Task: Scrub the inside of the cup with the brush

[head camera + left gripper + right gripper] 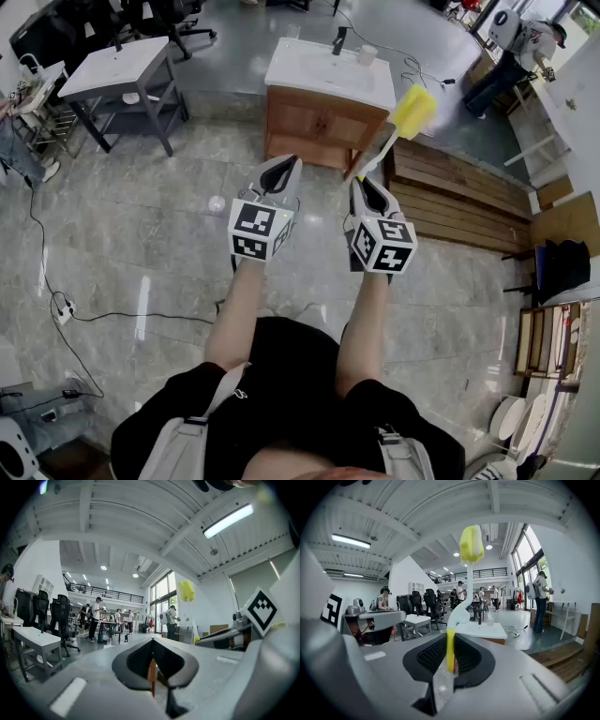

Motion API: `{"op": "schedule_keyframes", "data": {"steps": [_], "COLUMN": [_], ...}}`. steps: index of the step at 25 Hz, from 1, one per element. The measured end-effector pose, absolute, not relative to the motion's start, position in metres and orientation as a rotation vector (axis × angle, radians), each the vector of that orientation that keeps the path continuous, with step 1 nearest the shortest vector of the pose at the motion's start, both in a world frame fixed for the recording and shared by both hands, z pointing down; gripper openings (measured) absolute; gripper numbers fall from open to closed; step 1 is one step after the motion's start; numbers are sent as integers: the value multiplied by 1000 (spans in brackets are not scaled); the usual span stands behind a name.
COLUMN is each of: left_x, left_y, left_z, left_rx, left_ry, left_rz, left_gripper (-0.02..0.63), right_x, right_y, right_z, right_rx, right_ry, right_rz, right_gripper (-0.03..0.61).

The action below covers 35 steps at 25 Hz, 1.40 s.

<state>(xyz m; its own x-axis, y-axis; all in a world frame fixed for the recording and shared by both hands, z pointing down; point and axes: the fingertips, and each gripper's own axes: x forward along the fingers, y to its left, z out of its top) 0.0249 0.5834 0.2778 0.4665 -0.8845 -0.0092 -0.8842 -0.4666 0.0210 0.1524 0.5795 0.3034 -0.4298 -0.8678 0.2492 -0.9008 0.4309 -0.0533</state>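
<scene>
My right gripper point(364, 180) is shut on the yellow handle of a brush whose yellow sponge head point(413, 111) sticks up and forward. In the right gripper view the handle point(450, 651) sits between the closed jaws of the right gripper point(451, 639), with the sponge head point(471, 544) high above. My left gripper point(289, 161) is beside it, shut, with nothing between its jaws; the left gripper view shows the left gripper point(152, 641) with its pads pressed together. A small pale cup point(367, 54) stands on the white sink counter point(309, 70) ahead, apart from both grippers; this cup point(490, 620) also shows in the right gripper view.
The sink counter rests on a wooden cabinet point(323, 127) and carries a dark faucet point(339, 39). A white table point(122, 66) stands at the far left. Wooden planks point(459, 187) lie on the right. A cable and power strip point(64, 309) cross the floor. People stand in the background point(96, 616).
</scene>
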Motion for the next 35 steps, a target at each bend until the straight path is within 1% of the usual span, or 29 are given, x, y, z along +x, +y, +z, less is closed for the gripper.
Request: {"op": "schedule_keyframes", "data": {"steps": [18, 28, 35], "left_x": [11, -11, -3], "left_y": [564, 495, 423], "left_z": [299, 318, 303], "left_rx": [2605, 2529, 2573], "left_ry": [-1636, -1722, -1758], "left_rz": [-50, -14, -173], "left_gripper": [-17, -16, -15], "right_x": [160, 145, 155], "right_y": [570, 494, 410], "right_z": [316, 331, 330], "right_rx": [1554, 1494, 1477], "right_ry": [-2493, -2540, -2549], "right_rz": [309, 335, 324], "right_gripper": [51, 51, 51]}}
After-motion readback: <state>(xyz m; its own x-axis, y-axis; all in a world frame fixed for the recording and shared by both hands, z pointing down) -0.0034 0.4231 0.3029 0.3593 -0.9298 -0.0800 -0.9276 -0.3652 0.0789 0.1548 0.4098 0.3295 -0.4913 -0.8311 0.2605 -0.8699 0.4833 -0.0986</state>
